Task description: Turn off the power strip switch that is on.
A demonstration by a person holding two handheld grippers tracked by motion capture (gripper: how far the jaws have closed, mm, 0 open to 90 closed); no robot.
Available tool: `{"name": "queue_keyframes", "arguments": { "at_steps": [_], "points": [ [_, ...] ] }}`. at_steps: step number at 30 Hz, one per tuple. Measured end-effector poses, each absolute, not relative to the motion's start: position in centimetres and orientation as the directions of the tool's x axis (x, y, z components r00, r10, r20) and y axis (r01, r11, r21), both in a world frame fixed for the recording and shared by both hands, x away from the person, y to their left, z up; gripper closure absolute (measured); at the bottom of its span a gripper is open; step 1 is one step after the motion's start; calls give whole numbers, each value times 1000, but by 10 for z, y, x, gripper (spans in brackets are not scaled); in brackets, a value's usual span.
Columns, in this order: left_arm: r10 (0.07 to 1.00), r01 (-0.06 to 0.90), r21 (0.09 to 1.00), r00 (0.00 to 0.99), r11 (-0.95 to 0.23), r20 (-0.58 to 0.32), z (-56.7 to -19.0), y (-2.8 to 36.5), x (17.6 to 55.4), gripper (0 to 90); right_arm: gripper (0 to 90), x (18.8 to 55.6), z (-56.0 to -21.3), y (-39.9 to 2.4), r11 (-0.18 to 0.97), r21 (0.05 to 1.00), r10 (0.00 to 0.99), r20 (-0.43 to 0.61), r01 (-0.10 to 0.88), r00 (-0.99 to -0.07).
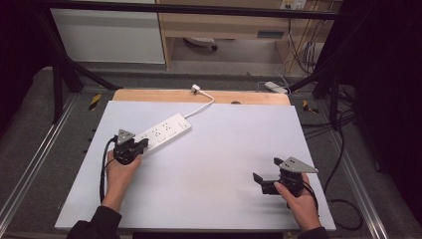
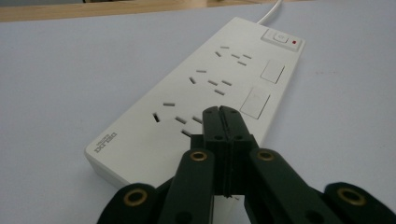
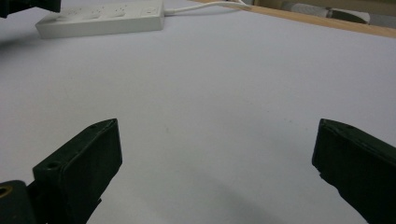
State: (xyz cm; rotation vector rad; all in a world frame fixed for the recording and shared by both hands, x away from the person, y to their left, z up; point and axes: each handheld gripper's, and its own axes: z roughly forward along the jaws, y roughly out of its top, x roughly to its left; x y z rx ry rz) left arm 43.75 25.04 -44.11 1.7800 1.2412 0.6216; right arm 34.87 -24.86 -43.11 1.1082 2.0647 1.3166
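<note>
The power strip (image 2: 201, 88) lies on the counter (image 1: 224, 159), the closed, empty left claw (image 2: 223, 112) poised at its near end. Right claw (image 3: 215, 154) gapes, well apart. Rigid, light, slick plastic; grip its long sides.

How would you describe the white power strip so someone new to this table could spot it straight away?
On the pale grey table, look to the far left part, just ahead of the left gripper. The long white plastic power strip lies there at a slant. Its white cord trails to the far wooden edge, and its top has rows of socket slots.
</note>
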Motion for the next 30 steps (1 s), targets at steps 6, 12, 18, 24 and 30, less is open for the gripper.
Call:
{"name": "queue_keyframes", "arguments": {
  "at_steps": [6, 12, 18, 24, 30],
  "points": [
    [922, 507, 850, 381, -143, -72, -442, 251, 437, 899, 20, 349, -431, -249, 222, 895, 816, 47, 386, -576],
    [922, 512, 846, 382, -146, -72, -443, 250, 437, 898, 20, 348, -431, -249, 219, 896, 816, 49, 387, -575],
    [921, 512, 846, 384, -148, -71, -444, 250, 437, 899, 20, 349, -431, -249, 221, 896, 816, 47, 386, -575],
    [921, 514, 844, 384, -152, -68, -443, 249, 436, 899, 20, 349, -431, -249, 221, 895, 816, 47, 387, -576],
    [920, 512, 844, 386, -156, -64, -443, 249, 436, 899, 20, 349, -431, -249, 221, 896, 816, 47, 386, -576]
  ]
}}
